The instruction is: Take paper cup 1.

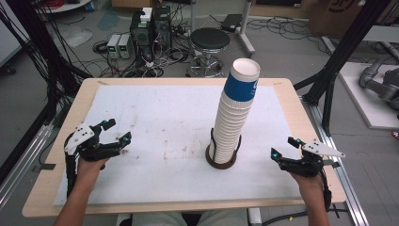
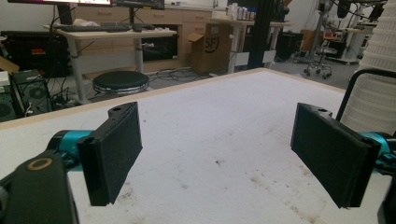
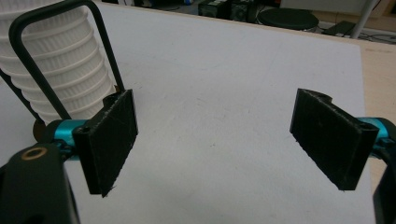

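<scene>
High view puts a tall stack of paper cups (image 1: 235, 113) at the middle of the counter (image 1: 155, 117), seated in a dark round holder (image 1: 221, 161) with thin wire uprights. Its lower cups are white; the top one wears a blue sleeve, and the column leans slightly rightward. Left tongs (image 1: 114, 132) and right tongs (image 1: 283, 149) sit well apart from it, both spread wide and empty. Any sideways nudge near the top would likely topple the leaning stack; squeezing hard could crush the thin paper.
</scene>
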Demonstrator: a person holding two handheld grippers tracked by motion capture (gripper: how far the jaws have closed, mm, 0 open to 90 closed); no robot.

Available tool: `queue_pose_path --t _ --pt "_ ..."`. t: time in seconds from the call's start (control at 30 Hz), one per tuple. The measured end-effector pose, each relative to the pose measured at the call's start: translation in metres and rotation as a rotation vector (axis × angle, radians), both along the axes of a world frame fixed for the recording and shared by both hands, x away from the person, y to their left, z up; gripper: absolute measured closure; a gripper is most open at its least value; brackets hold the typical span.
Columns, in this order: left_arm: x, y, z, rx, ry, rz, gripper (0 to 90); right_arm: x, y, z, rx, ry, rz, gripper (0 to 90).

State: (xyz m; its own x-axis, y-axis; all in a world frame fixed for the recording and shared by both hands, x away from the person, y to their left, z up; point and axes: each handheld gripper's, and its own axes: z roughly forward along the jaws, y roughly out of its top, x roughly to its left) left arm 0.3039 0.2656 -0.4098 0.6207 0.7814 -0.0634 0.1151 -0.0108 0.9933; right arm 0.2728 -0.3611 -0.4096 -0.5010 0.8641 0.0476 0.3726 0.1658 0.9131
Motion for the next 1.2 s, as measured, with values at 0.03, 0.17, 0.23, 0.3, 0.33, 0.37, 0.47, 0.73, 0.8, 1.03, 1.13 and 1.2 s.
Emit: queue_pose_path --t 0.03,0.17,0.23,0.3,0.33,0.37,0.47,0.73,0.8,1.03,1.13,1.2 --pt "0.000 0.000 0.000 -0.002 0.001 0.000 16.2 0.000 -0.001 0.000 0.001 -0.003 0.001 15.4" --pt "0.000 -0.001 -0.001 -0.008 0.002 -0.003 16.3 -0.001 -0.001 0.004 0.027 -0.014 0.004 15.4" --pt "0.000 0.000 -0.001 -0.012 0.005 -0.002 16.3 -0.001 0.000 0.007 0.038 -0.015 0.009 15.4" --pt "0.000 0.000 -0.001 -0.012 0.007 -0.004 16.3 0.000 0.001 0.009 0.045 -0.015 0.018 15.4" --pt "0.000 -0.001 -0.002 -0.012 0.009 -0.005 16.3 0.000 0.001 0.010 0.049 -0.018 0.024 15.4" --pt "0.000 -0.001 -0.002 -0.013 0.009 -0.010 16.3 -0.001 0.002 0.012 0.057 -0.020 0.030 15.4" --pt "-0.002 -0.003 -0.002 -0.003 0.012 -0.018 16.3 -0.001 0.004 0.021 0.071 -0.026 0.053 15.4" --pt "-0.005 -0.007 -0.001 -0.004 0.015 -0.041 16.3 -0.007 0.022 0.073 0.138 -0.101 0.146 15.4" --pt "-0.005 -0.008 -0.001 -0.006 0.016 -0.045 16.3 -0.007 0.027 0.090 0.154 -0.124 0.176 15.4" --pt "-0.005 -0.010 0.000 -0.010 0.011 -0.052 16.3 0.003 0.050 0.151 0.156 -0.173 0.286 15.4" --pt "-0.005 -0.010 0.000 -0.014 0.012 -0.051 16.3 0.008 0.063 0.172 0.156 -0.183 0.335 15.4" --pt "-0.005 -0.010 0.000 -0.017 0.012 -0.052 16.3 0.011 0.073 0.184 0.157 -0.180 0.367 15.4"
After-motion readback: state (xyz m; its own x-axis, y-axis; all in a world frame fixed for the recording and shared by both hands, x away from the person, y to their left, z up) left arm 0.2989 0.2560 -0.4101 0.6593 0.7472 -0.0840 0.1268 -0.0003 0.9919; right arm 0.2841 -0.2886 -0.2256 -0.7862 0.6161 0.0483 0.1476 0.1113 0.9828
